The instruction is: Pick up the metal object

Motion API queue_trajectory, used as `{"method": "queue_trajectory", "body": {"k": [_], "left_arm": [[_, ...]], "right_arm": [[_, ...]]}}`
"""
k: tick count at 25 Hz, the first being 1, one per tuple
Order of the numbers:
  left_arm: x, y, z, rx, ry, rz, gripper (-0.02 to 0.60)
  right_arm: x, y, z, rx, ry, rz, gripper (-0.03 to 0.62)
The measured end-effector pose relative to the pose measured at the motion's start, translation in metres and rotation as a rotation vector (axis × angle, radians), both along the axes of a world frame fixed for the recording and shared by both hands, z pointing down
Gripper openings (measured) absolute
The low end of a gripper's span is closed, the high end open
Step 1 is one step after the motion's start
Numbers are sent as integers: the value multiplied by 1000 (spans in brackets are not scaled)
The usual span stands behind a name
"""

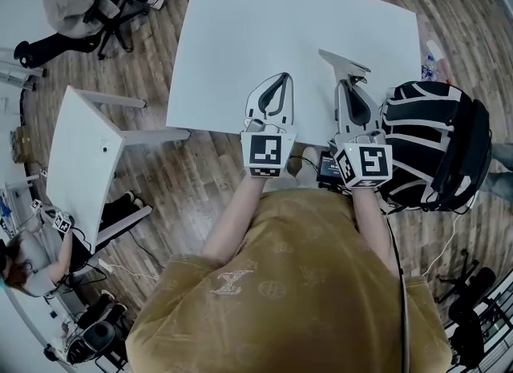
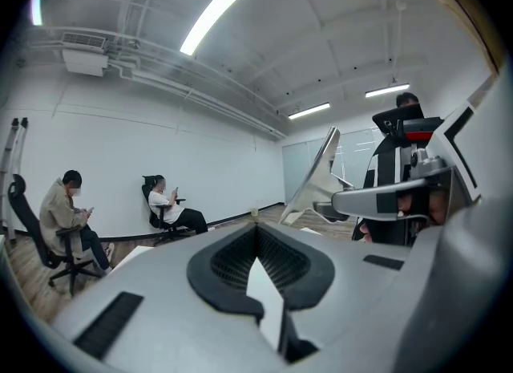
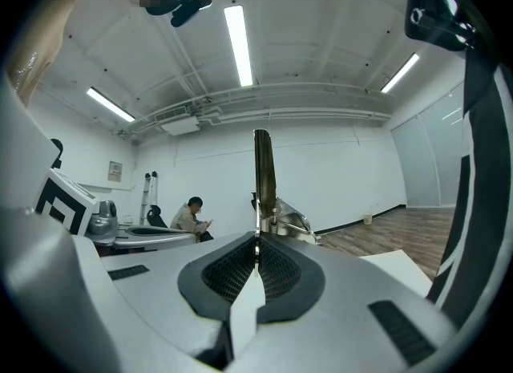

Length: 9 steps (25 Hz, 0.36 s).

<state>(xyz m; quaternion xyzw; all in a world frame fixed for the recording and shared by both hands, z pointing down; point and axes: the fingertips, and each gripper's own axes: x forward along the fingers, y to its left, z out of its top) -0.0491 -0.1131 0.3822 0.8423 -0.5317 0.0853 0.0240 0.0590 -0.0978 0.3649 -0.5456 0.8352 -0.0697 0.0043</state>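
The metal object [image 1: 343, 62] is a grey bracket-like piece with a flat blade. It hangs over the white table [image 1: 240, 34], near the table's right side. My right gripper [image 1: 351, 83] is shut on it. In the right gripper view the blade [image 3: 263, 172] stands straight up from between the closed pads of the right gripper [image 3: 257, 239], with its angled base [image 3: 293, 224] just behind. My left gripper [image 1: 280, 77] hovers over the table's near edge, shut with nothing in it. In the left gripper view the left gripper [image 2: 256, 233] shows the metal object [image 2: 319, 180] off to its right.
A black-and-white backpack [image 1: 433, 145] sits right of my right gripper, past the table's near right corner. A second white table [image 1: 80, 155] stands to the left on the wood floor. A person sits in a chair [image 1: 84, 2] at the far left.
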Motion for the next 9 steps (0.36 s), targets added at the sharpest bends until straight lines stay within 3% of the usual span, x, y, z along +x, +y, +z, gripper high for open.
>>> {"method": "queue_trajectory", "body": {"k": [9], "left_arm": [[-4, 0, 1, -3, -2, -8, 6]], "right_arm": [[0, 0, 0, 1, 1, 1, 8]]}}
